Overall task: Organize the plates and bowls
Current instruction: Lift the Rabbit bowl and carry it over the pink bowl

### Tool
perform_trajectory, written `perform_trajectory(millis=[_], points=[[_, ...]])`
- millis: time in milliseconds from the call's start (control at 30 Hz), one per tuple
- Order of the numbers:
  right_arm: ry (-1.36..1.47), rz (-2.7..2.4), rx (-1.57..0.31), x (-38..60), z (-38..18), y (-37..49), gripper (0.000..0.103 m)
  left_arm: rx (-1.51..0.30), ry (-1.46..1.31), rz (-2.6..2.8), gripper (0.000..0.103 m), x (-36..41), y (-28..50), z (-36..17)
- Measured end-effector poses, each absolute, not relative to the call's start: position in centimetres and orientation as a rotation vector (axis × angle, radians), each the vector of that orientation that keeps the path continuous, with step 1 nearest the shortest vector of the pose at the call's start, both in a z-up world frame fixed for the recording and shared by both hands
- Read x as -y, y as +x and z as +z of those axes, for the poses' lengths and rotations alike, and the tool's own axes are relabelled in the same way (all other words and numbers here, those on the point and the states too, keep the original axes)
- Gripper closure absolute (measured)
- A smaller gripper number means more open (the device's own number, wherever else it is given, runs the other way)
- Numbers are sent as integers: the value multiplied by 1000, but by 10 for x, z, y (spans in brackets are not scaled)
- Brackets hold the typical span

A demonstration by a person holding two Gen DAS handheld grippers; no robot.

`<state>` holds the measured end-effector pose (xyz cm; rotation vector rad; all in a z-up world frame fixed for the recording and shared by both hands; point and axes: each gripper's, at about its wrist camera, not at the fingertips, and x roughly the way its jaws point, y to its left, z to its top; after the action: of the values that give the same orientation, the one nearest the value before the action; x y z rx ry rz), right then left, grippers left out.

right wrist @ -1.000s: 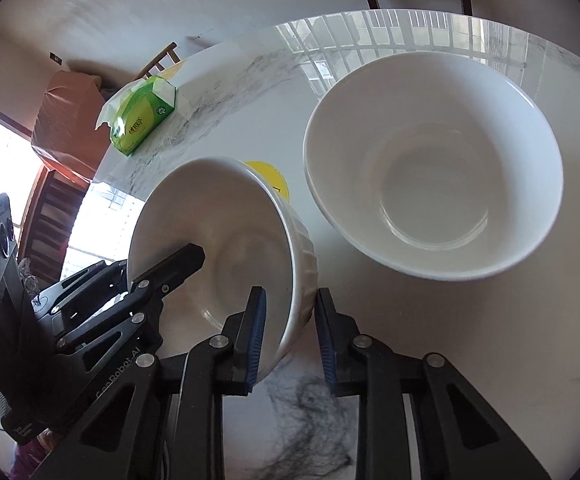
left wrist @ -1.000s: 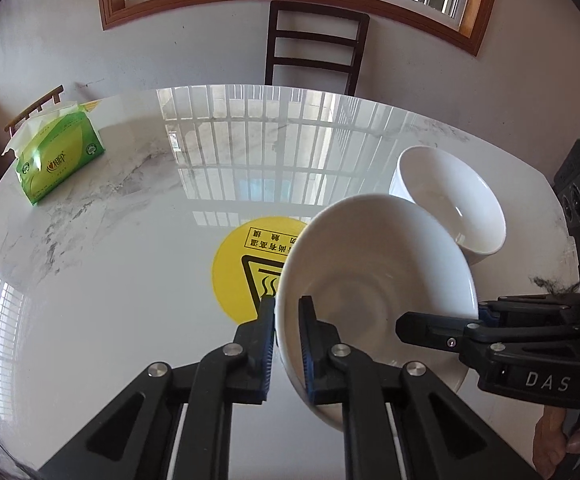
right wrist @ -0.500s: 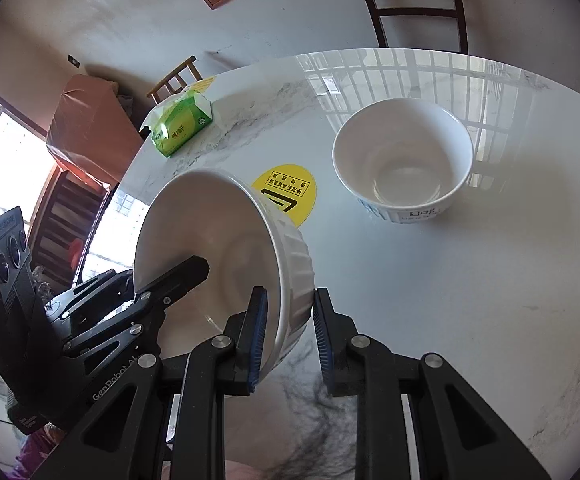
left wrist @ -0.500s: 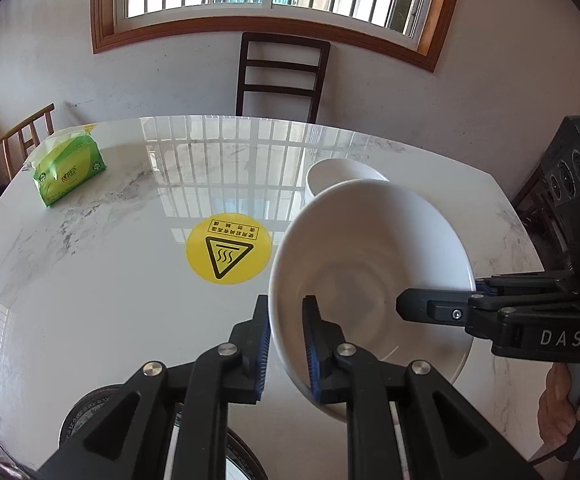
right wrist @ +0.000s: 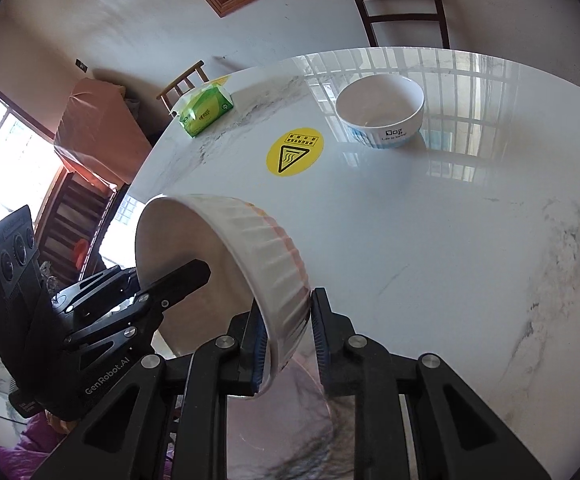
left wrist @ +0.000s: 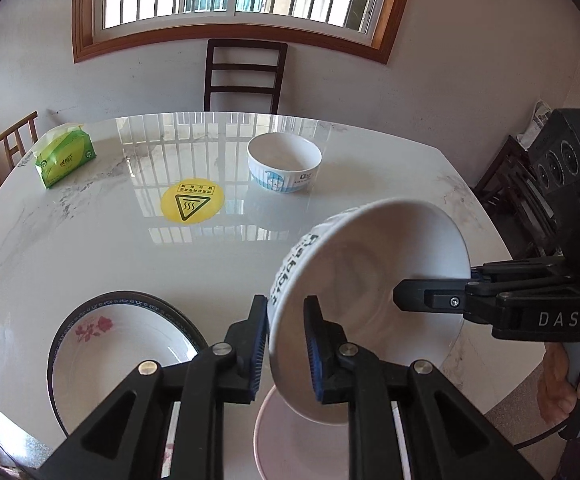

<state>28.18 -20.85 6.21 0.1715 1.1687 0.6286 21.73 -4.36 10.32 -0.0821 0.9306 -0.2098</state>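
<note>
A white ribbed bowl (left wrist: 369,280) is held tilted above the near table edge by both grippers. My left gripper (left wrist: 286,344) is shut on its near rim. My right gripper (right wrist: 288,336) is shut on the opposite rim; the bowl also shows in the right wrist view (right wrist: 226,256). A second white bowl with blue print (left wrist: 284,167) stands far across the table, also visible in the right wrist view (right wrist: 381,115). A flower-patterned plate with dark rim (left wrist: 118,356) lies near left. A pinkish plate (left wrist: 297,440) lies under the held bowl.
The marble table (left wrist: 90,248) carries a yellow hot-surface sticker (left wrist: 192,201) and a green tissue pack (left wrist: 65,159) at far left. A dark chair (left wrist: 245,75) stands behind the table. The table edge drops off at the right.
Both grippers pulled back and up with the white bowl, away from the far bowl. The bowl now hangs over the near plates, which have come into view.
</note>
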Motion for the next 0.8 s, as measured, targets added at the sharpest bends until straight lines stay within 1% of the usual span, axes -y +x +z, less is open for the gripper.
perform_trajectory(millis=[100,367,800], points=[[165,622,-1179,208,62,260,83,-916,-71,-217,83,48,196,103],[167,593,-1232,210,40,220,82,-966,-75,-257,83,53,166,83],[247,618,-1359,213,15,198,82,-995,2,-255,83,53,150,68]])
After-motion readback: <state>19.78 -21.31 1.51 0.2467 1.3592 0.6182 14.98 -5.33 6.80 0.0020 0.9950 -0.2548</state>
